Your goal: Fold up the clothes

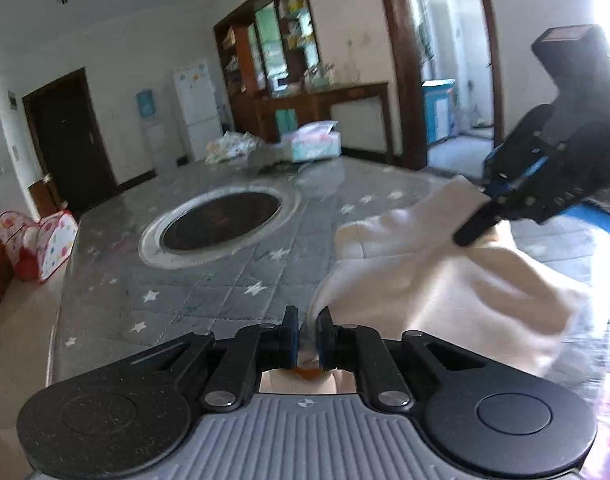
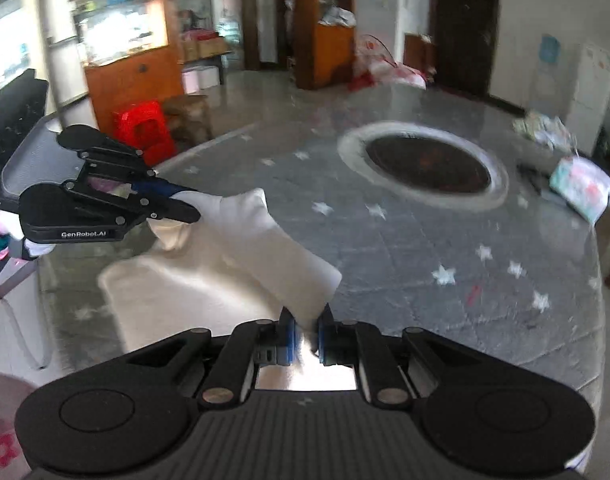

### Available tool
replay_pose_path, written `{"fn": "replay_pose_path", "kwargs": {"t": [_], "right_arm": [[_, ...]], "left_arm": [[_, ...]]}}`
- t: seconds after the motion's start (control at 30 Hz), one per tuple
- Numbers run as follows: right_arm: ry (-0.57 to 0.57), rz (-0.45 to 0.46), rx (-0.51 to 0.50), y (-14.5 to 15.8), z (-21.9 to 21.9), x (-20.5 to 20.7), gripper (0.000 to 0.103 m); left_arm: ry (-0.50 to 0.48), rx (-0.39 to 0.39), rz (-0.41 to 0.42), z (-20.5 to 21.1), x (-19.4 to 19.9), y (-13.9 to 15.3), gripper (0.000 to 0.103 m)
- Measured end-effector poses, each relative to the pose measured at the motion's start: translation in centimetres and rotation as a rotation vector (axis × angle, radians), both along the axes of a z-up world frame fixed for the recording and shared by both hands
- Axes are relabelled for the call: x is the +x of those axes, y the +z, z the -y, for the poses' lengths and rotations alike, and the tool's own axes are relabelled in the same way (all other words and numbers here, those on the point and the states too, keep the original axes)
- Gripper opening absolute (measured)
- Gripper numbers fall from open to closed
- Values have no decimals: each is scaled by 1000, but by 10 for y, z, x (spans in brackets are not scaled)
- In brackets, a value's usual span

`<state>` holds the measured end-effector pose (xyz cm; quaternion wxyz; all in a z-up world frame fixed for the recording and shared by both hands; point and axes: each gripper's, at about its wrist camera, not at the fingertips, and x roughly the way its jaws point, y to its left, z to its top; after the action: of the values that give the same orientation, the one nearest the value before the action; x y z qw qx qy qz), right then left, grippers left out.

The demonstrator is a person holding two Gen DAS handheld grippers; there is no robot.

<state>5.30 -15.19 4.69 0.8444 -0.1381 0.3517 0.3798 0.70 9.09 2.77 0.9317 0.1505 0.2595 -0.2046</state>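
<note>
Tools, left (image 1: 308,330) and right (image 2: 307,334), pinch apparently white garment (image 1: 437,276) above table (image 1: 209,280)

Left tool (image 1: 308,322) clamped on white cloth (image 1: 445,280); right tool (image 2: 307,322) likewise clamped, both raised.

A wide stretch of star-patterned worktop (image 1: 209,280) lies open around the round inset burner (image 1: 221,222), with only a tissue box (image 1: 311,142) and a crumpled packet pile (image 1: 231,146) crowding its far edge.
</note>
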Motion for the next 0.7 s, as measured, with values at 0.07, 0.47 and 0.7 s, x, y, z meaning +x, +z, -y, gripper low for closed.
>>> {"fn": "replay_pose_path", "kwargs": {"t": [0.07, 0.47, 0.7], "right_arm": [[-39, -18, 4, -16, -1, 11, 11], [-258, 21, 78, -40, 29, 10, 32], [-309, 15, 47, -28, 59, -17, 32]], "left_arm": [[38, 5, -22, 3, 17, -15, 13], [250, -43, -19, -13, 35, -31, 19], [195, -90, -12, -7, -8, -11, 20]]}}
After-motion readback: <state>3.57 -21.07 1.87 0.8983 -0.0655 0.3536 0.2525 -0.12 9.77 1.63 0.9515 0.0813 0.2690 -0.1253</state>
